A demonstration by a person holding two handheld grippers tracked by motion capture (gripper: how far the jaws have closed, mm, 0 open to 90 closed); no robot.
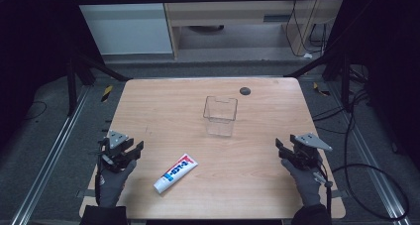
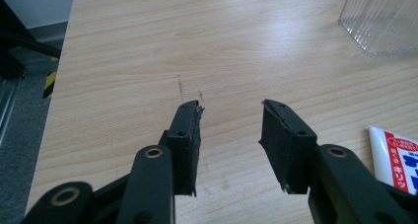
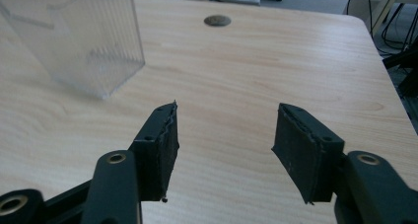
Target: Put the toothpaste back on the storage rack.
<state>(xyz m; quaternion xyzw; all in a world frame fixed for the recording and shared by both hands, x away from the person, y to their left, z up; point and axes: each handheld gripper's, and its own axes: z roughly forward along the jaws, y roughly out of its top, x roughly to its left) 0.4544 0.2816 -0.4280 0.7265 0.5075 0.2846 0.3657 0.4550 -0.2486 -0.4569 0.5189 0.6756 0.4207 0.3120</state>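
A: Tube [image 1: 175, 173], white with red and blue print, flat on the desk [image 1: 163, 111] near the front edge, left of centre. Nothing touches it.

B: Long axis?

A: Diagonal. Cap end toward the front-left corner, crimped end toward the far right, roughly at the clear container [image 1: 220, 116] standing upright mid-desk, well apart from it.

B: Which tongs are nearer?

A: Left tongs [image 1: 132, 150], clearly. They hang by the left edge, and the tube lies just to their right and slightly nearer the front edge. In the left gripper view the tube's end [image 2: 397, 157] shows beside the right-hand jaw, outside the gap. Right tongs [image 1: 281, 149] sit by the right edge, well apart from the tube.

B: Jaw state?

A: Both pairs stand apart with bare desk between the pads; nothing held in either. In the right gripper view the right tongs [image 3: 224, 135] point past the container [image 3: 74, 36] toward the dark round plug [image 3: 217, 20] near the far edge.

B: Judgement for the next move?

A: Left hand's job, probably. It would need to swing right and turn so the jaws cross the tube's diagonal.
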